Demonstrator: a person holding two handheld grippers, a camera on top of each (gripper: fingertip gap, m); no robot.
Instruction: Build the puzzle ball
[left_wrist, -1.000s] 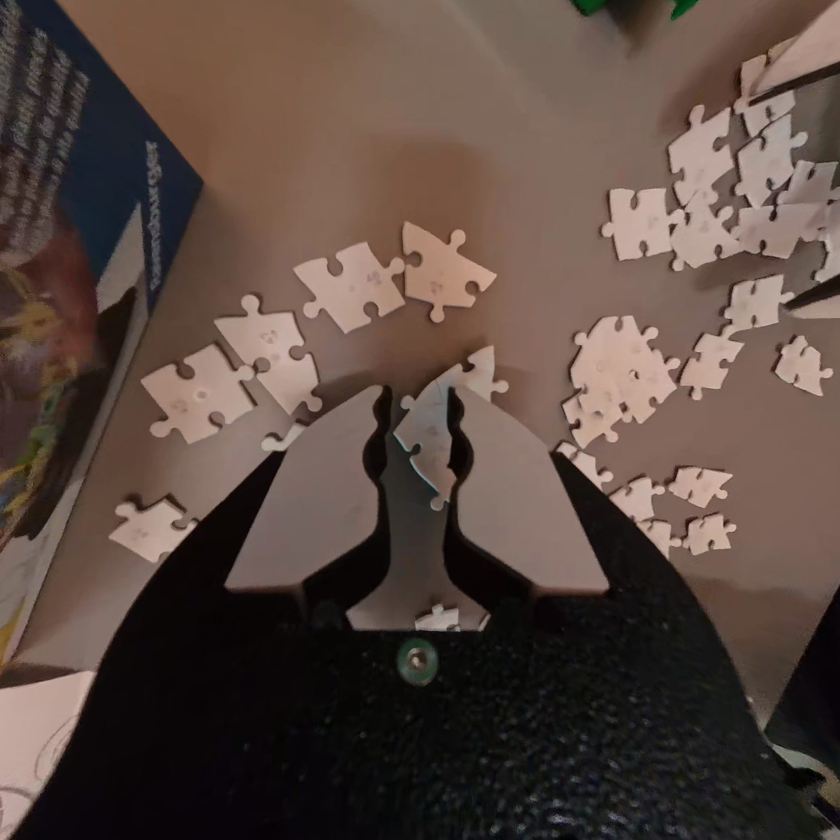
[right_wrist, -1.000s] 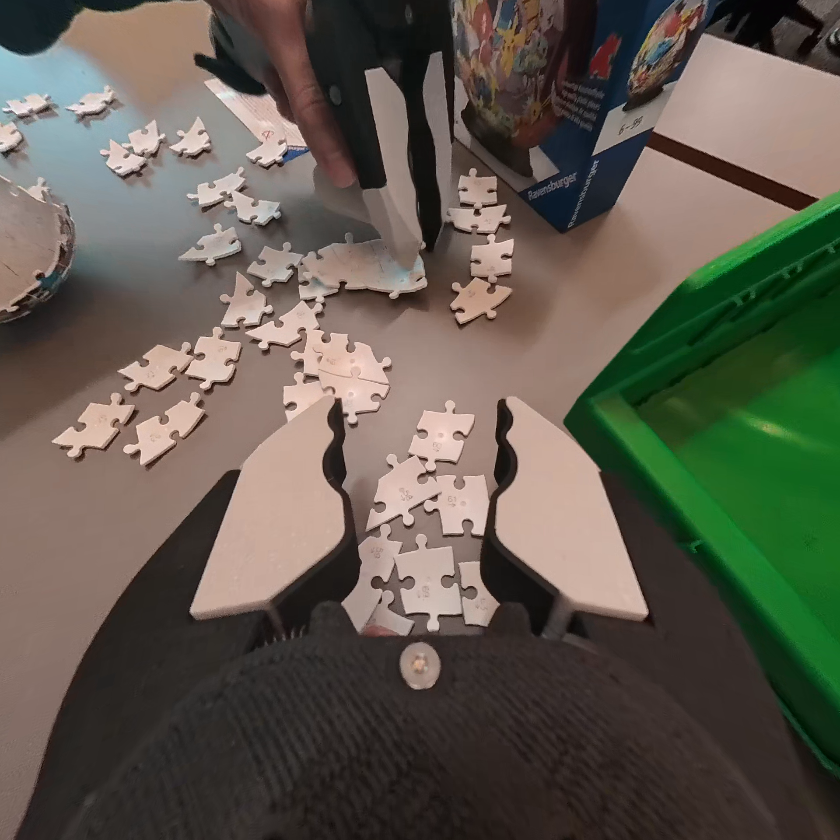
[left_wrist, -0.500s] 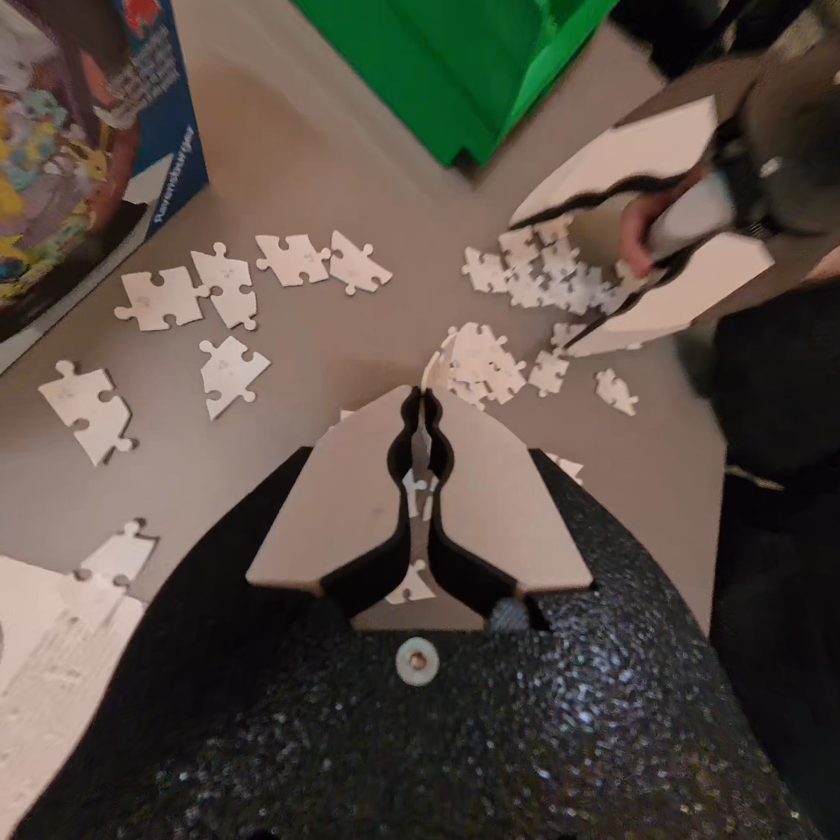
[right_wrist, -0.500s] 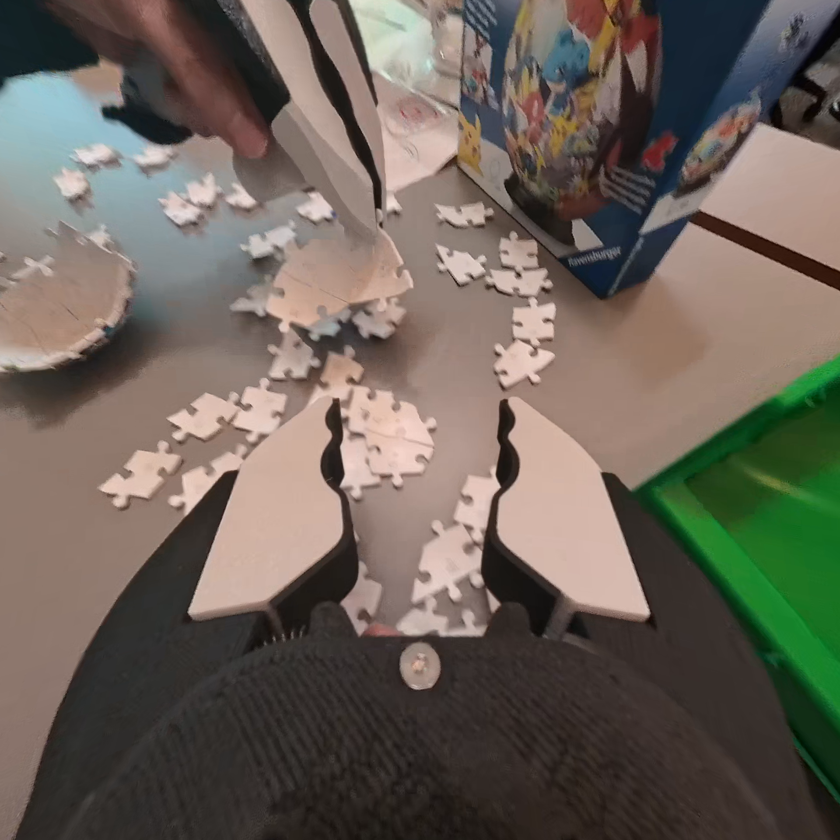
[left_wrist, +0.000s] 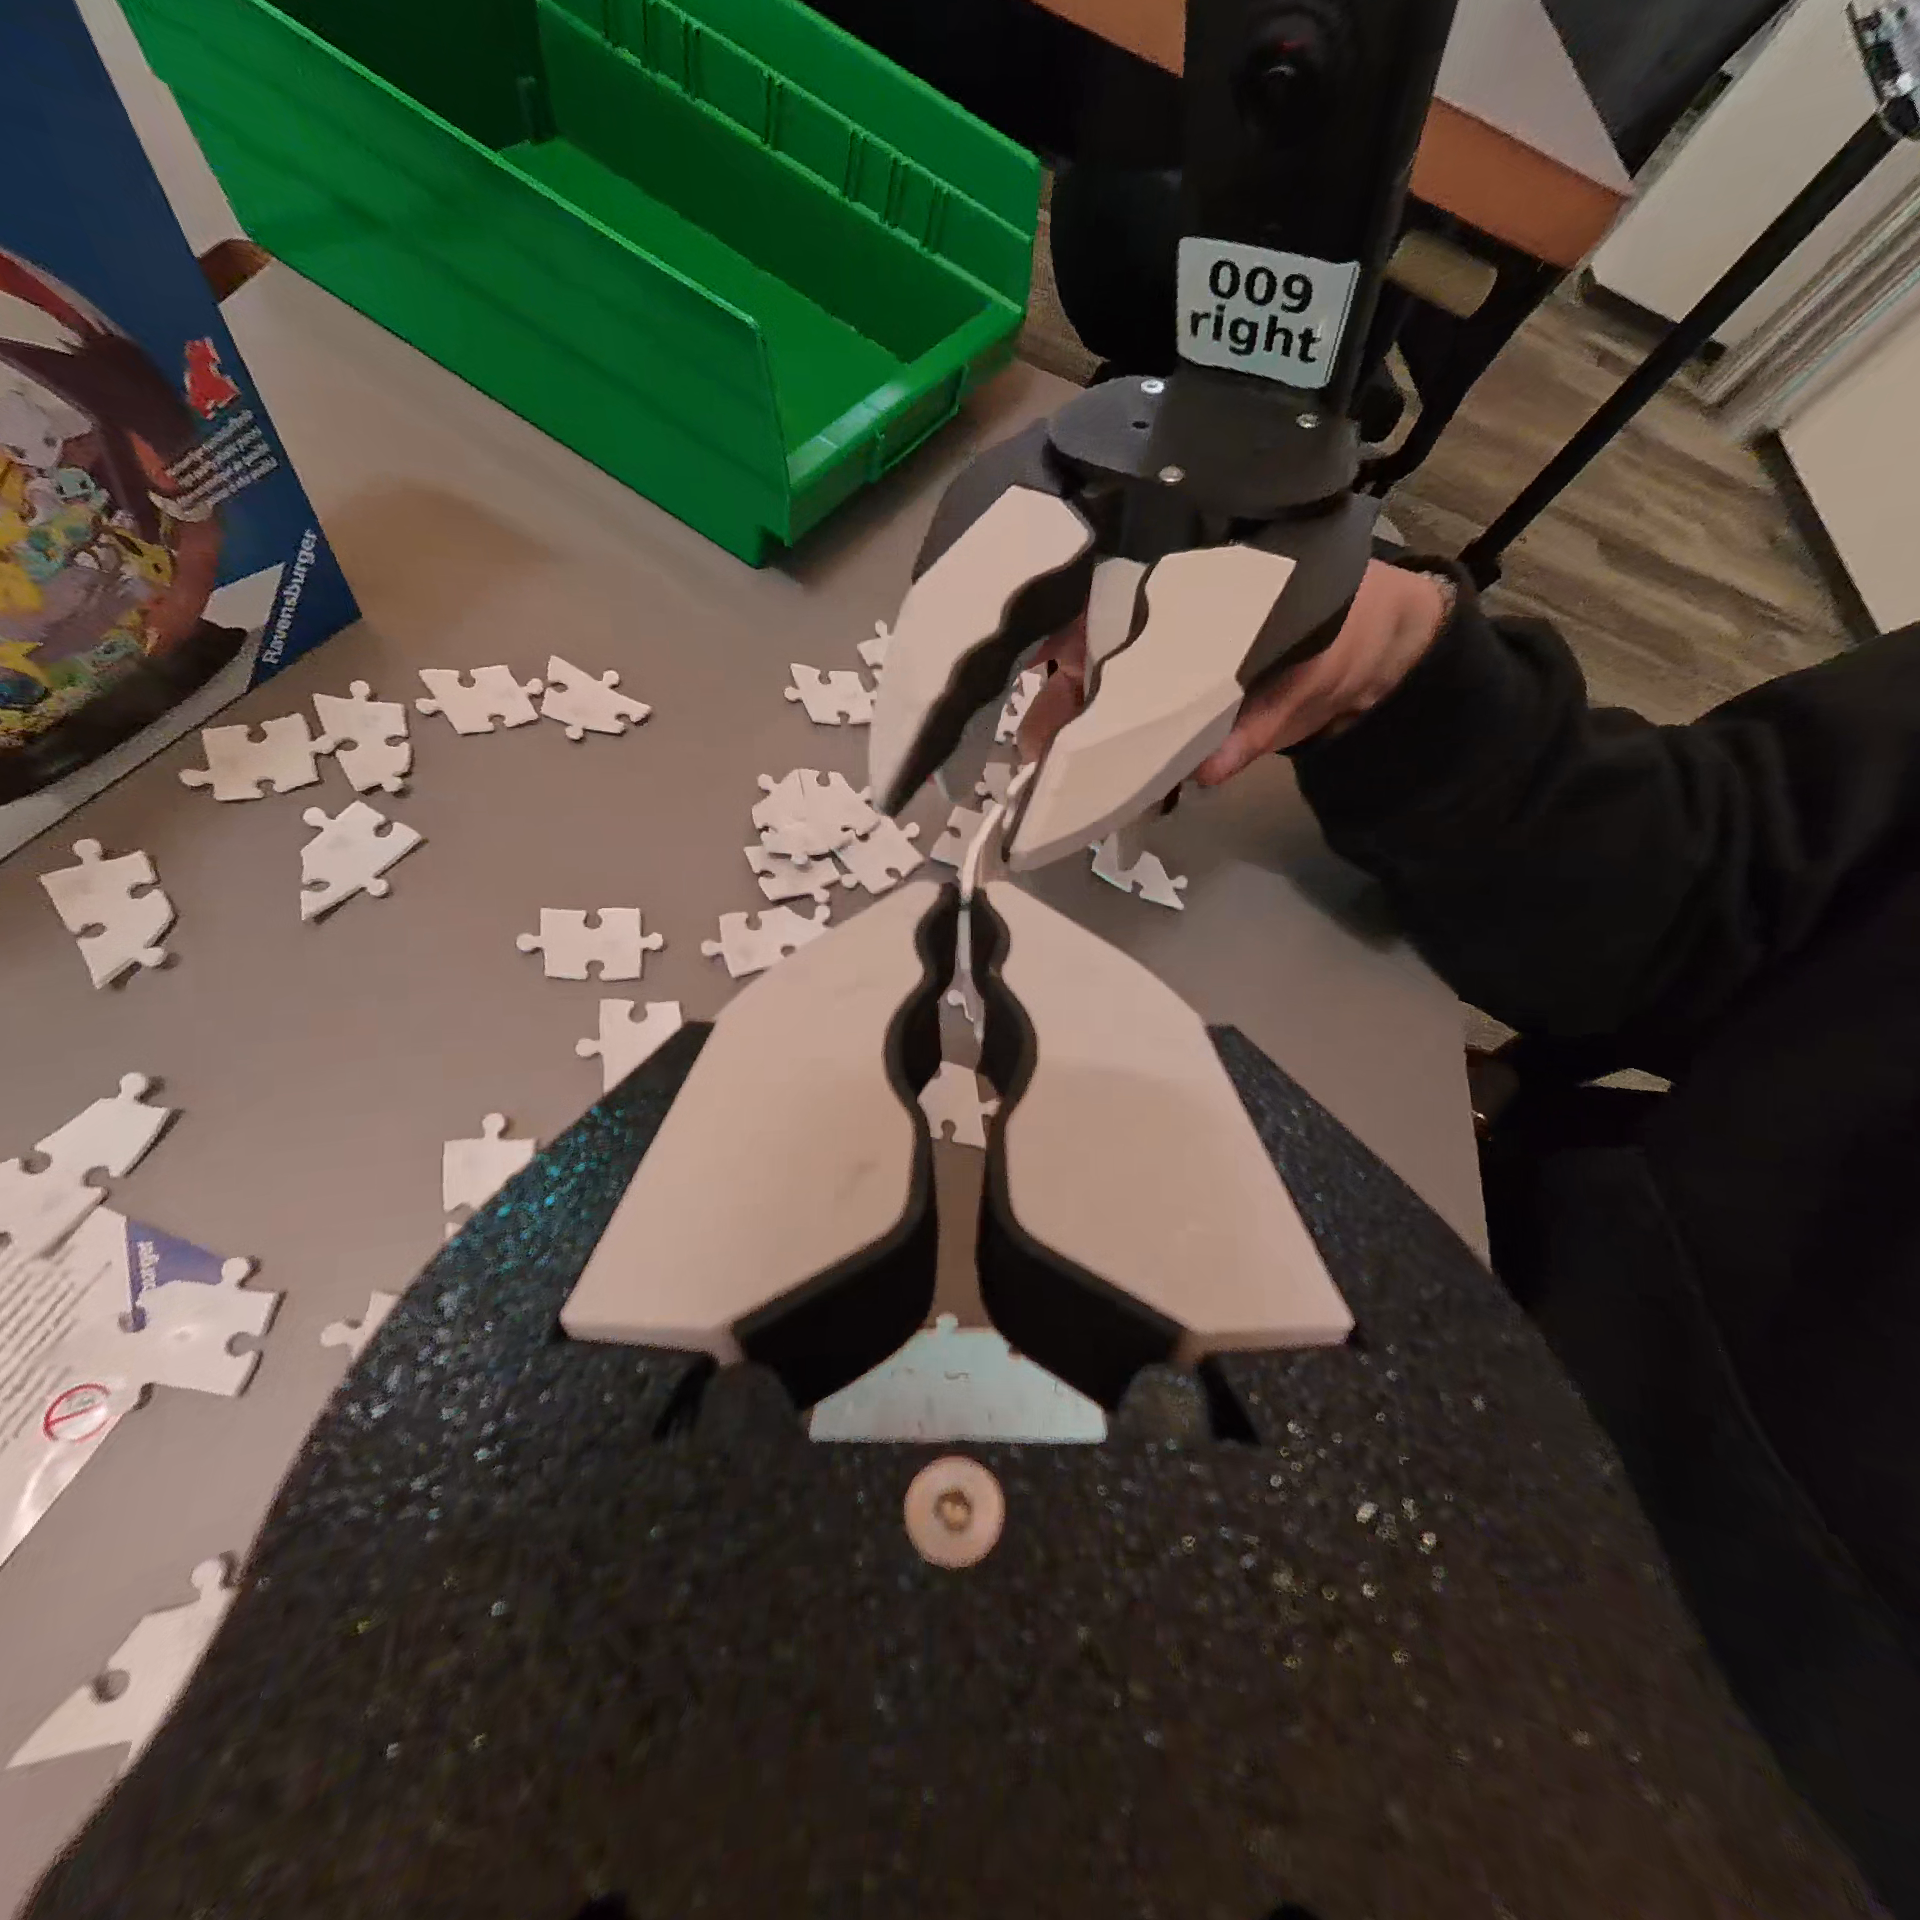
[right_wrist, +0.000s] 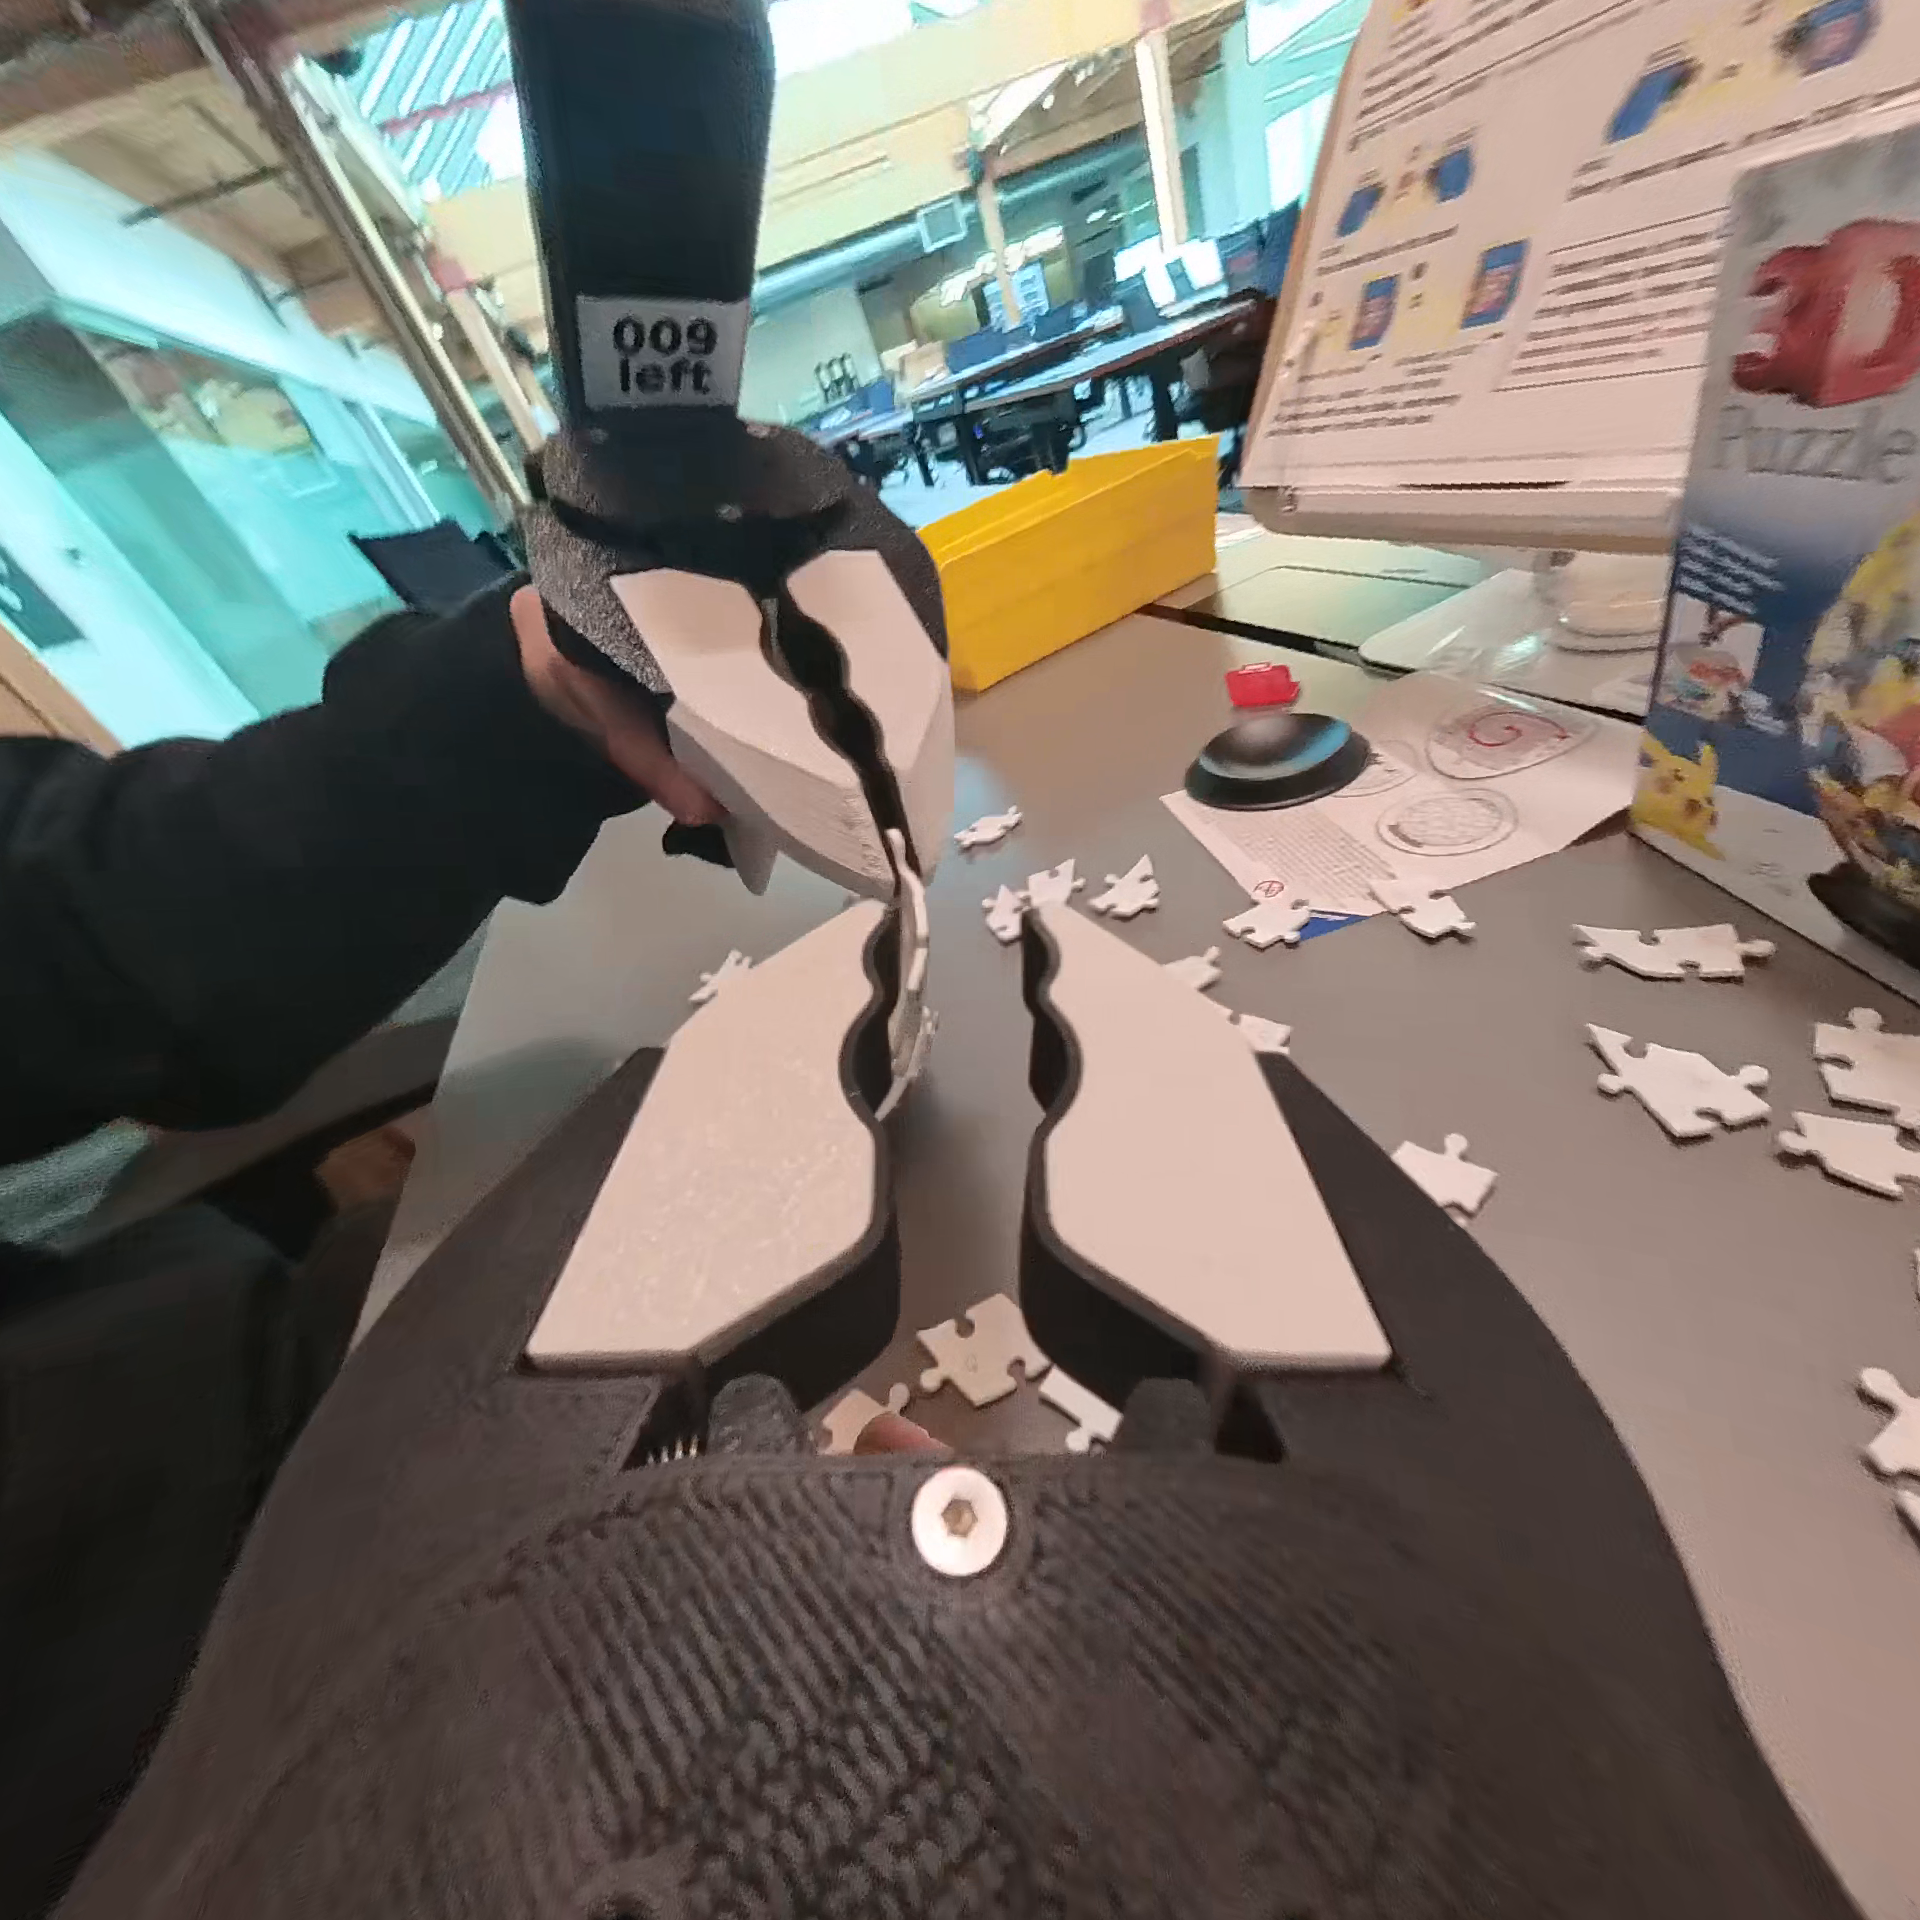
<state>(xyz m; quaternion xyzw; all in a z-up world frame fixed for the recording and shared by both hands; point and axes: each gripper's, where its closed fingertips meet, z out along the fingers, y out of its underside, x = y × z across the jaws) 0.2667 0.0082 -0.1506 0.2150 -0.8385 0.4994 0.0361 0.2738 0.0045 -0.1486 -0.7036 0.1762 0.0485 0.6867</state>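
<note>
Left tongs (left_wrist: 966, 894): clamped shut on a thin, curved strip of joined white puzzle pieces (right_wrist: 912, 966); strip pinched edge-on between both pads and sticking out past the tips; lifted clear of the grey table (left_wrist: 416, 1091)
Right tongs (right_wrist: 951, 914): narrowed but not closed; tips facing the left tongs' tips, nearly touching them; free end of the strip lying against the left-hand finger (right_wrist: 831, 997), right-hand finger standing off it with a clear gap; so no grip there
Strip: in the air between the two tools, over the near middle of the table; carried by the left tongs alone
Around: loose white pieces (left_wrist: 590, 943) scattered face down to the left and far side; green bin (left_wrist: 623, 260) far left in the left wrist view; blue puzzle box (right_wrist: 1818, 623) at the right edge of the right wrist view, with a printed leaflet (right_wrist: 1455, 831) and a black round stand (right_wrist: 1276, 758) beside it; yellow bin (right_wrist: 1070, 551) farther off
Just changed: left tongs, a second ago low over the table and half open about a clump of pieces, now closed and raised; right tongs, then spread wide above loose pieces beside the green bin, now drawn in and turned toward the left tool
Differs from earlier: strip off the table, not among the scatter; both tools met tip to tip, not apart
</note>
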